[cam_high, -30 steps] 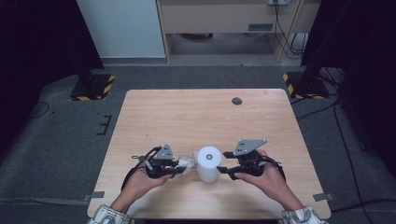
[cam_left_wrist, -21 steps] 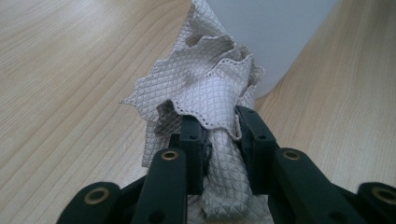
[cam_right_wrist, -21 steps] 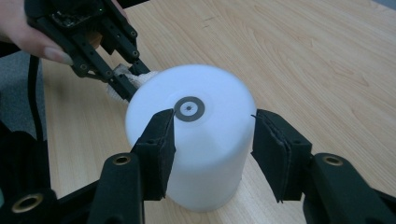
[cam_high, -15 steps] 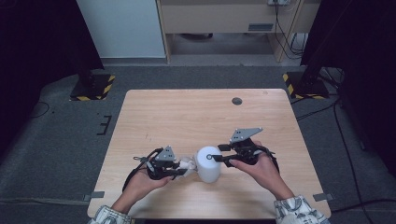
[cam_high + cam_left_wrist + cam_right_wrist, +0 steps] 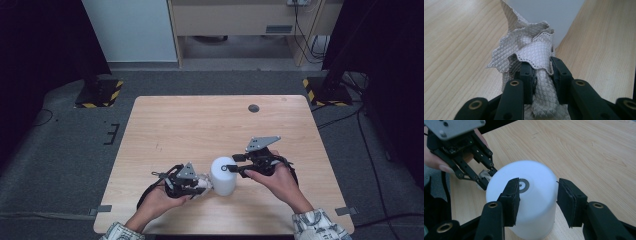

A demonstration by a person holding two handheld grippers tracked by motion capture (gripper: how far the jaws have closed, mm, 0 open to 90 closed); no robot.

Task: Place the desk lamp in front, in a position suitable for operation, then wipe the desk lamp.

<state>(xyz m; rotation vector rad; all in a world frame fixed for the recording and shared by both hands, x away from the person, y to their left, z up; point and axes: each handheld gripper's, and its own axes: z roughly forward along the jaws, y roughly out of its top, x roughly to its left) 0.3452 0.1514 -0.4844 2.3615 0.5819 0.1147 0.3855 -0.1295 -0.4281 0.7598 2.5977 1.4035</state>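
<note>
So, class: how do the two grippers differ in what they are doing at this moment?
The left gripper is clamped on a quilted grey cloth; the right gripper has just been closing, jaws either side of the white cylinder's top, not visibly pressing it. The left sits low on the table, the right higher. Both are hand-held, facing the cylinder.

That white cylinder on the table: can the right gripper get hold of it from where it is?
Probably yes. The right gripper has been closing over the top of the white cylinder, with nothing between. The left gripper, clamped on a quilted cloth, works its other side.

Quilted grey cloth (image 5: 531, 52) (matt, diamond-stitched); smooth white plastic container (image 5: 524, 202); pale wood-grain table (image 5: 200, 125).
</note>
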